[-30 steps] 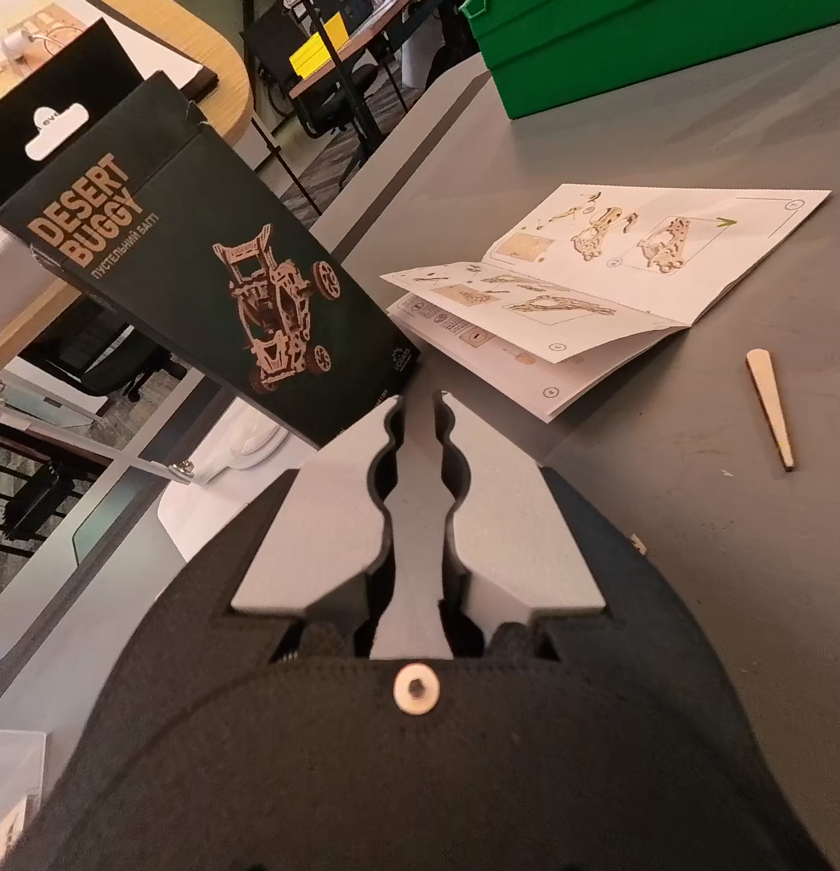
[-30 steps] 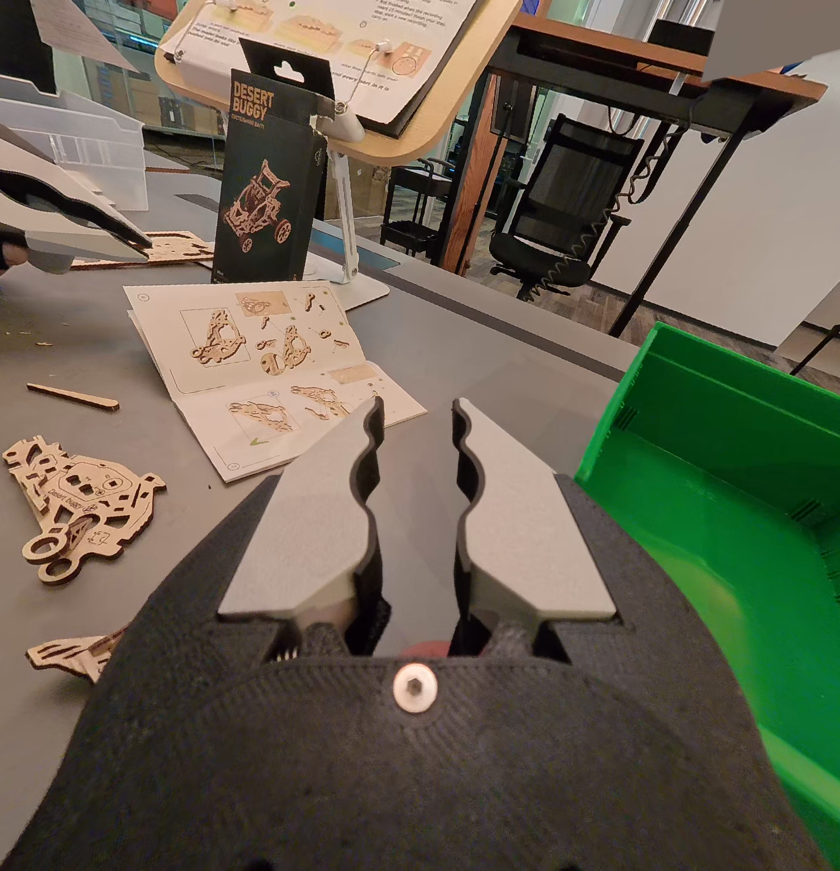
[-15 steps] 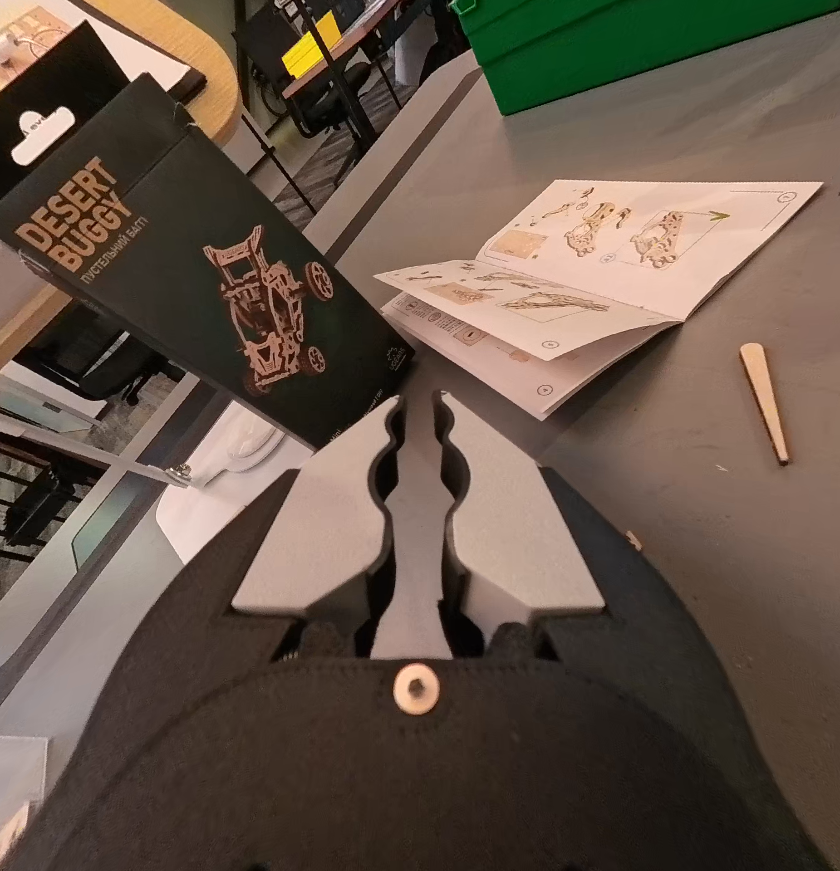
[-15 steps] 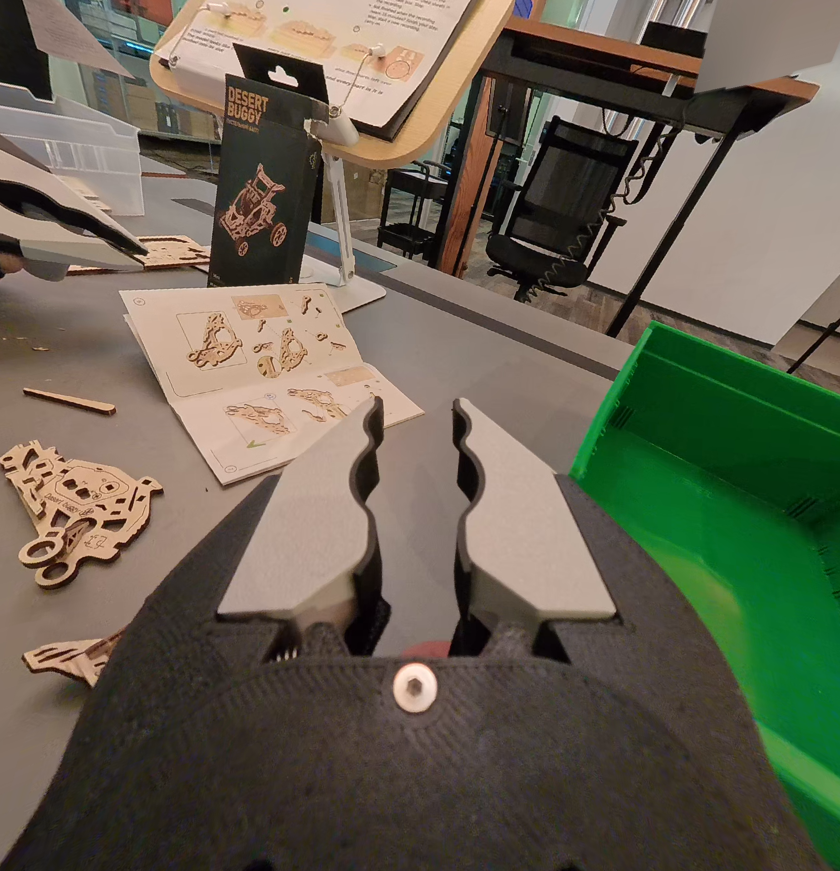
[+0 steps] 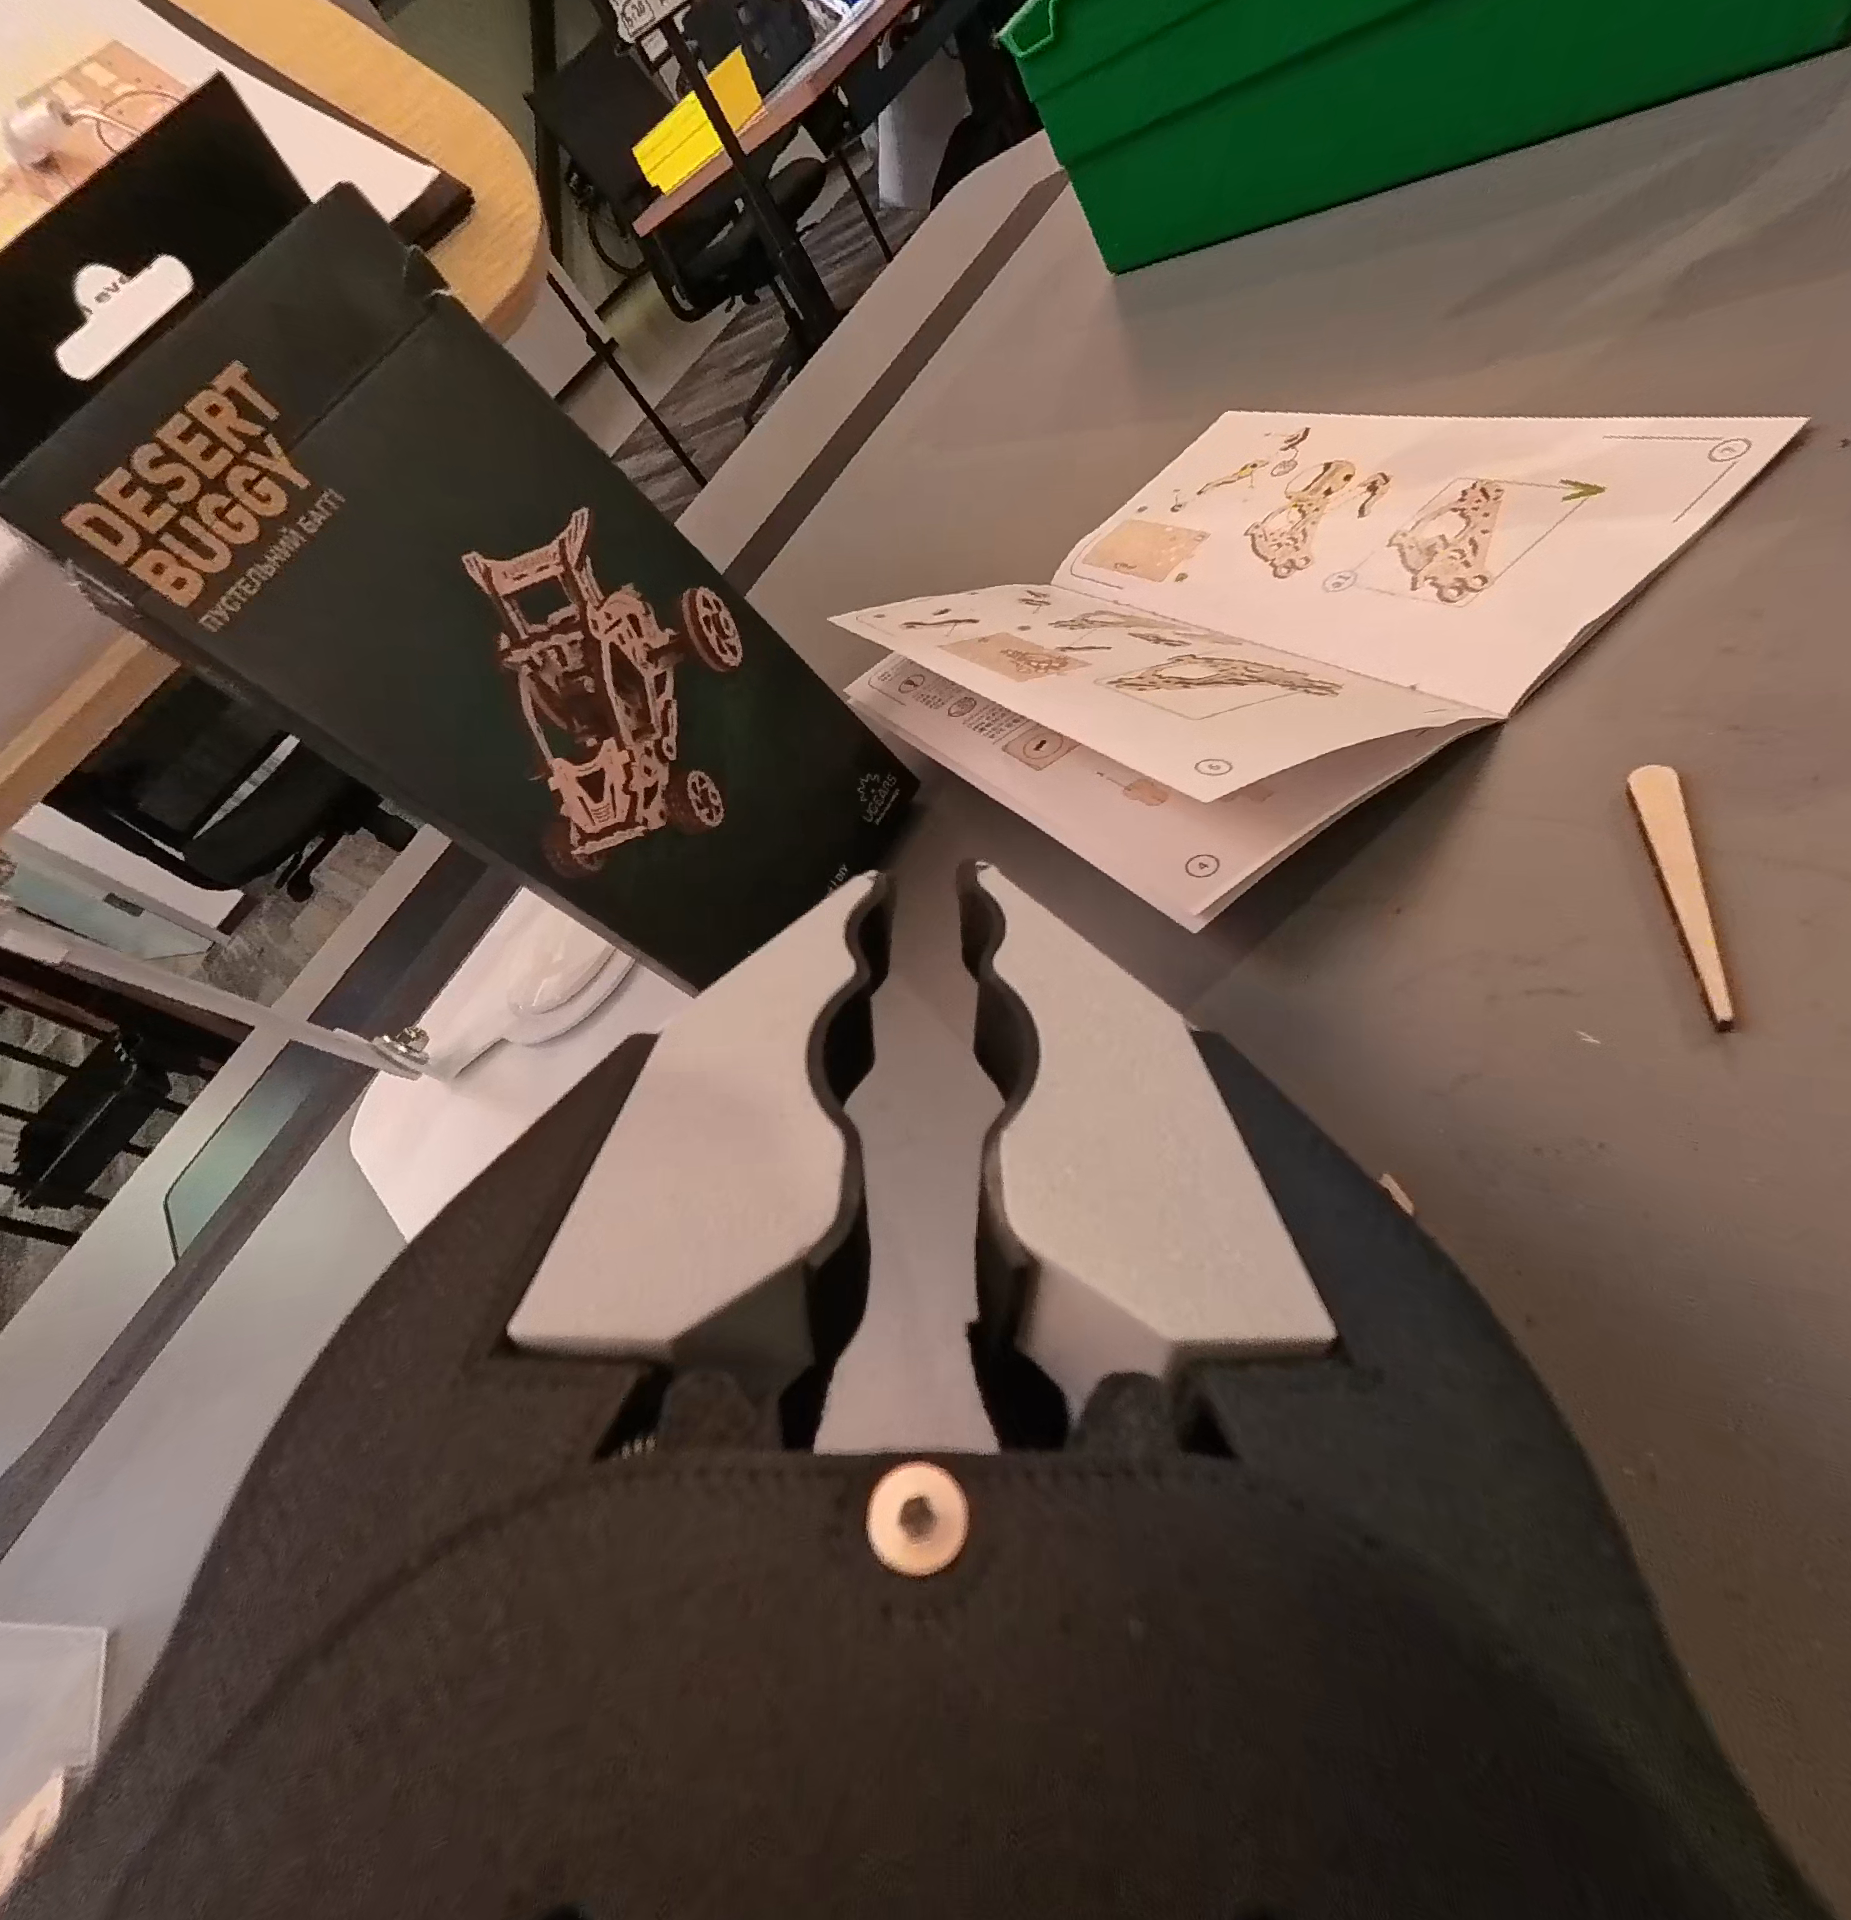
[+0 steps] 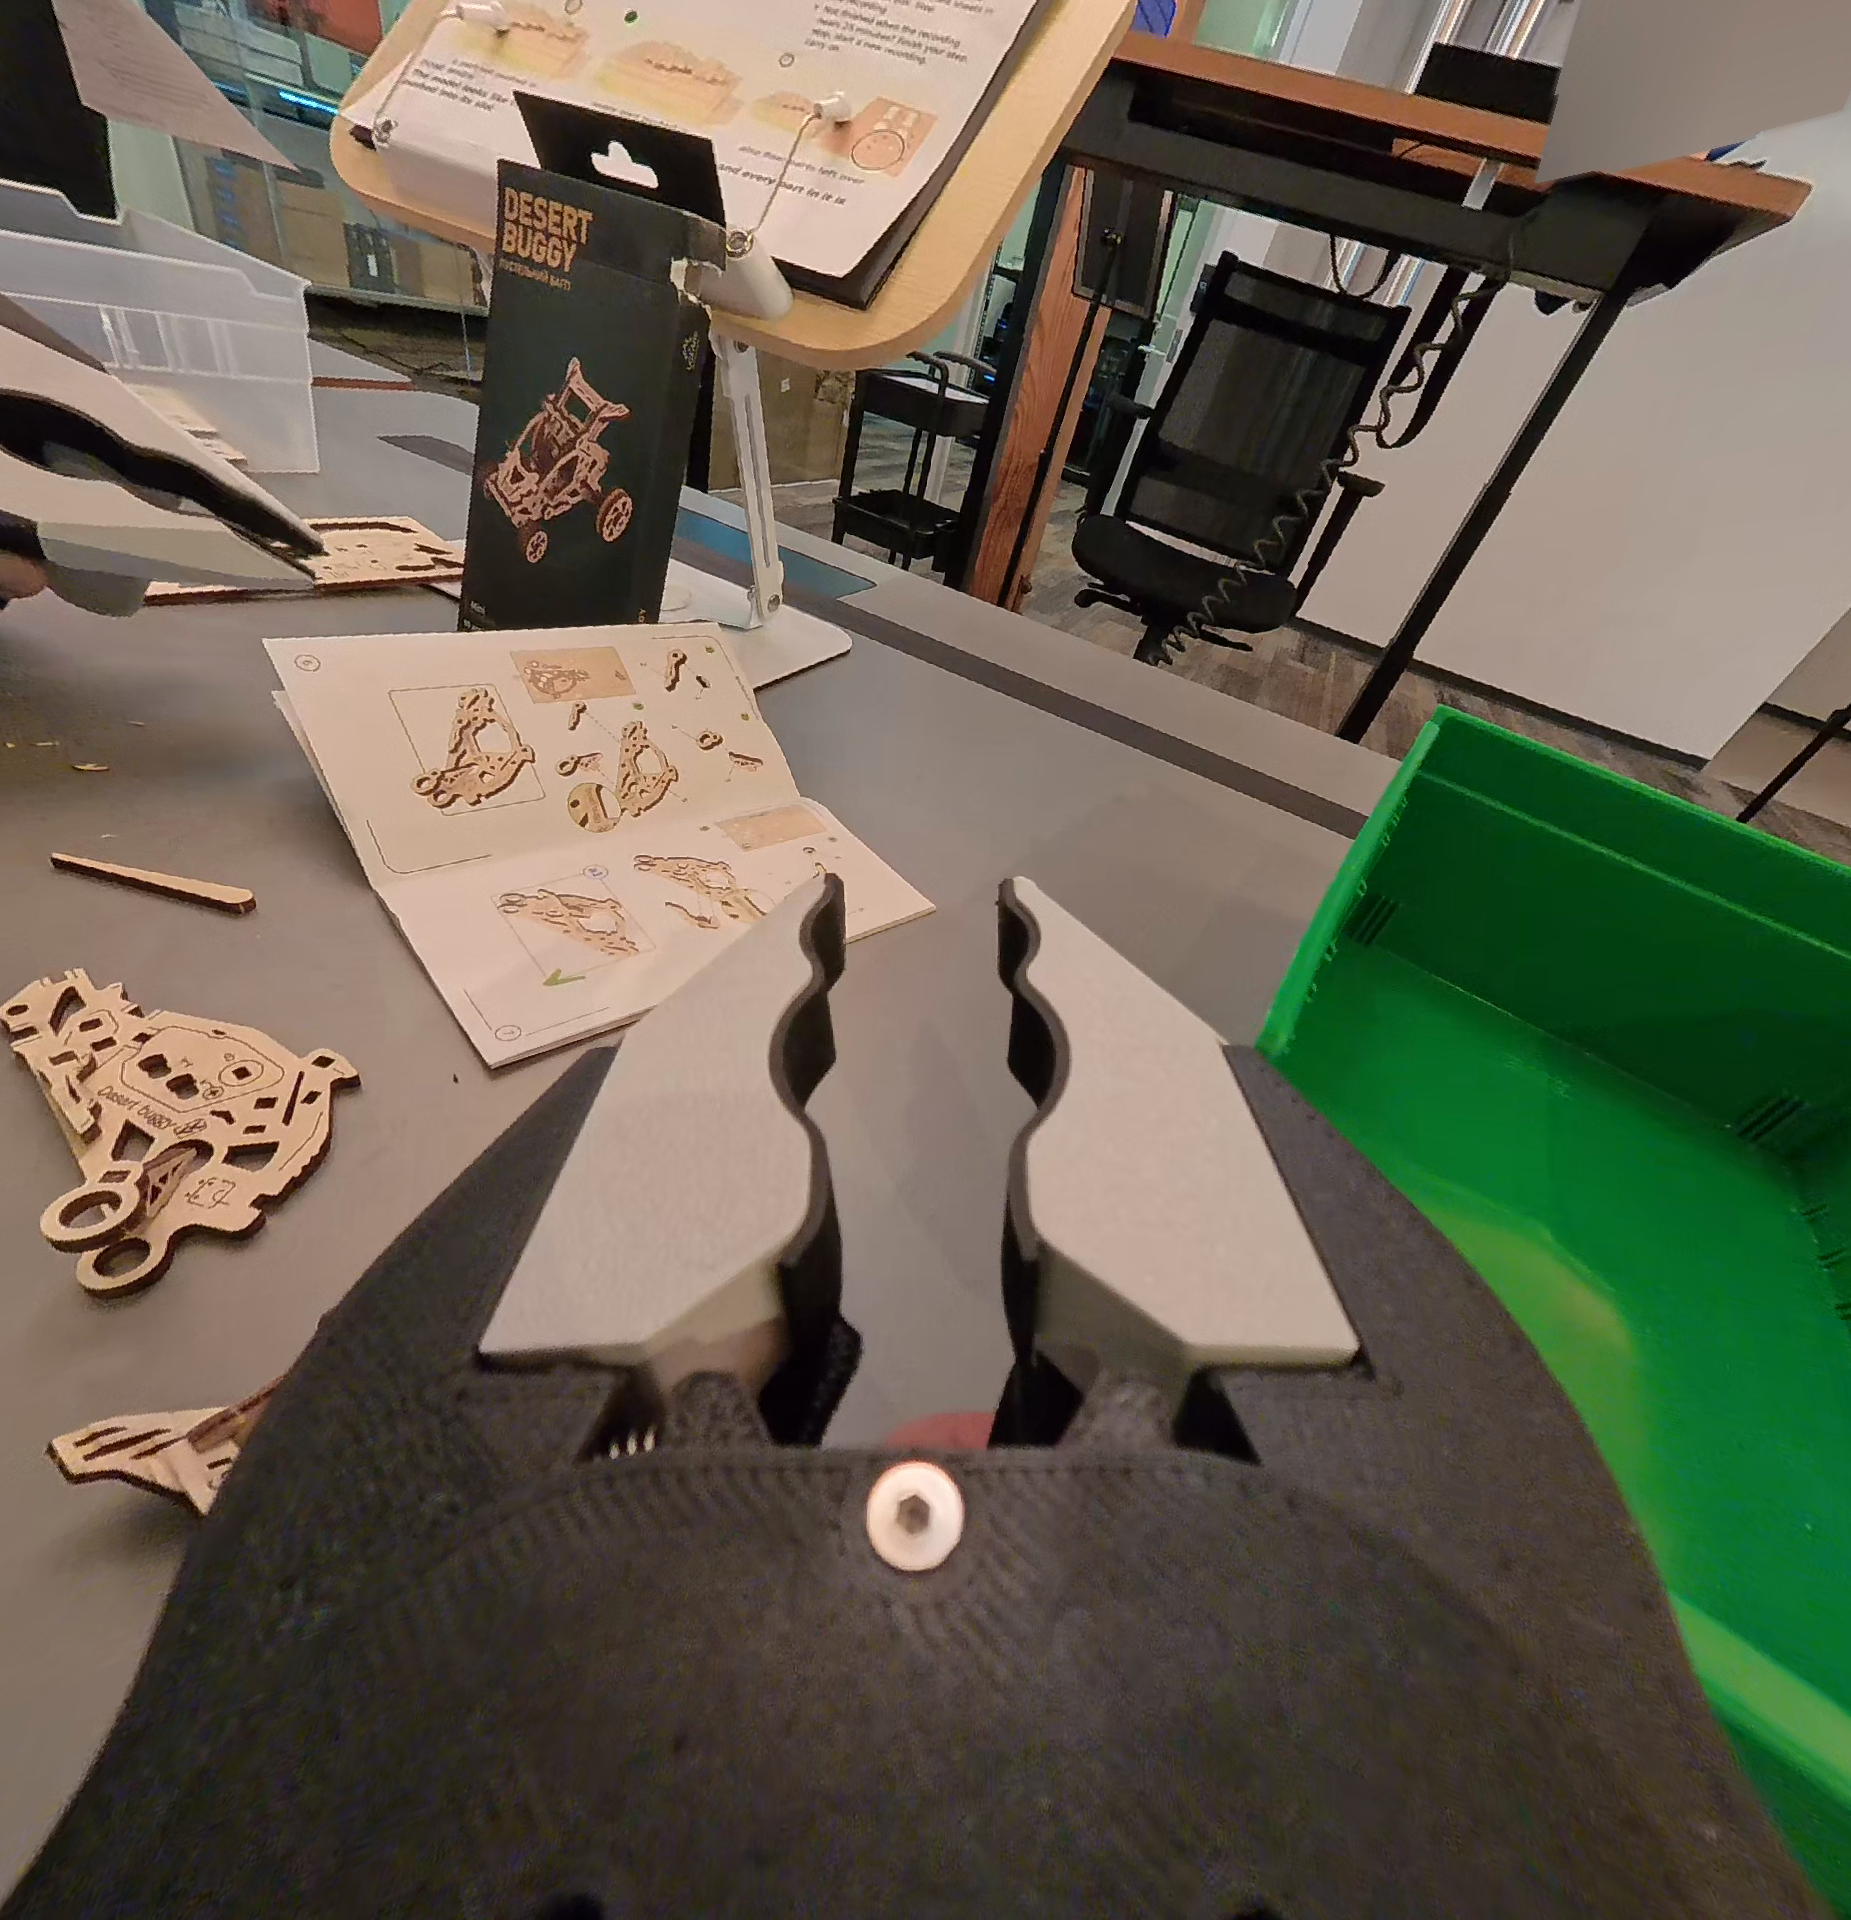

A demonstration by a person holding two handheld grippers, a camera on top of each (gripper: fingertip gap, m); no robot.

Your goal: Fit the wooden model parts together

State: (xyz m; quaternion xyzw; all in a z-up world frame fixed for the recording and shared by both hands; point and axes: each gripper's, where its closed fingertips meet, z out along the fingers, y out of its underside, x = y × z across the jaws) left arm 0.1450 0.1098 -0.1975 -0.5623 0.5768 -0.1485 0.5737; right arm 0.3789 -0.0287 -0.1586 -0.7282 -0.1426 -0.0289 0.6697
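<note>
Right wrist view: green bin (image 6: 1586, 1039) interior bare where visible. Wooden model part (image 6: 162, 1122) flat on counter (image 6: 1056, 748), long axis toward camera. Right gripper (image 6: 921, 904) and left gripper (image 5: 923, 883) both apart, holding nothing.

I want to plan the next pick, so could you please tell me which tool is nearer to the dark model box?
Left. The left tool has its tips right beside the dark model box; the right tool sits farther back, across the open booklet.

Flat pale wooden buggy panel (image 6: 162, 1122) and tapered stick (image 6: 152, 883) lying apart on table
</note>
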